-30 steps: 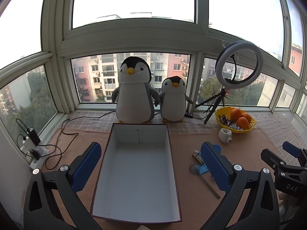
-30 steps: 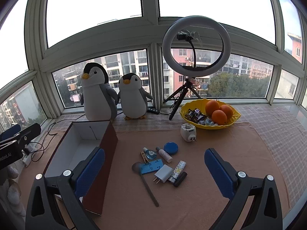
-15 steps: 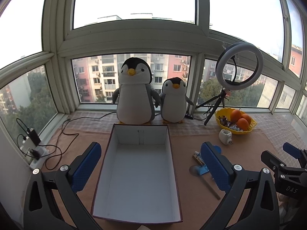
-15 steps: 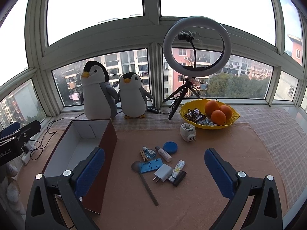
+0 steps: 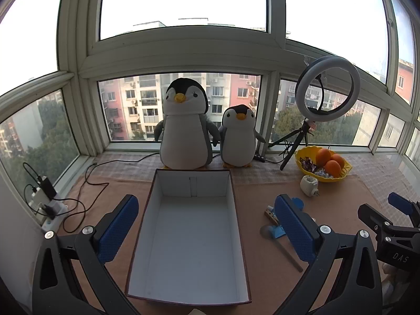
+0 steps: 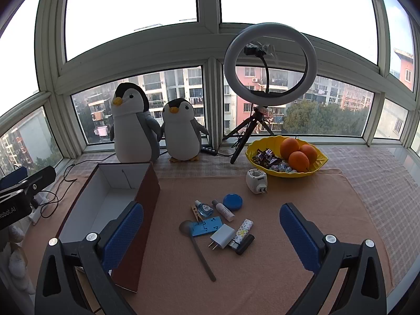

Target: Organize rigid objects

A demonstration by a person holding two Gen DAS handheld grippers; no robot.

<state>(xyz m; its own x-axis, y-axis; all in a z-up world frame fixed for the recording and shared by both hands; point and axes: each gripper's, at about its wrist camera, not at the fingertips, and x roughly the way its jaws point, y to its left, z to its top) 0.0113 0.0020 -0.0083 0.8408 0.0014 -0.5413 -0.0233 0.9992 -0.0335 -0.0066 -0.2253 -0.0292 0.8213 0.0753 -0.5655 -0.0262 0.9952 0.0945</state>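
Observation:
An open cardboard box [image 5: 157, 210], white inside and dark red outside, lies below my left gripper [image 5: 205, 200], which is open and holds nothing. To the box's right a cluster of small items lies on the tan cloth: a clothespin [image 6: 194, 211], a small blue bottle [image 6: 204, 208], a white tube [image 6: 223, 210], a blue round lid [image 6: 232, 201], a blue flat piece [image 6: 206, 226], a white charger [image 6: 222, 239], a patterned stick [image 6: 244, 229], a black stick [image 6: 244, 244] and a spoon [image 6: 199, 252]. My right gripper [image 6: 212, 207] hangs open over this cluster.
A white plug adapter [image 6: 257, 181] stands before a yellow bowl [image 6: 319, 169] of oranges and sweets. Two plush penguins [image 5: 185, 131] and a ring light on a tripod [image 6: 270, 64] stand along the window. Cables and a power strip [image 5: 44, 204] lie at the left.
Both grippers stay open and almost still. The left wrist view has drifted slightly, so the scene sits a little lower in its frame.

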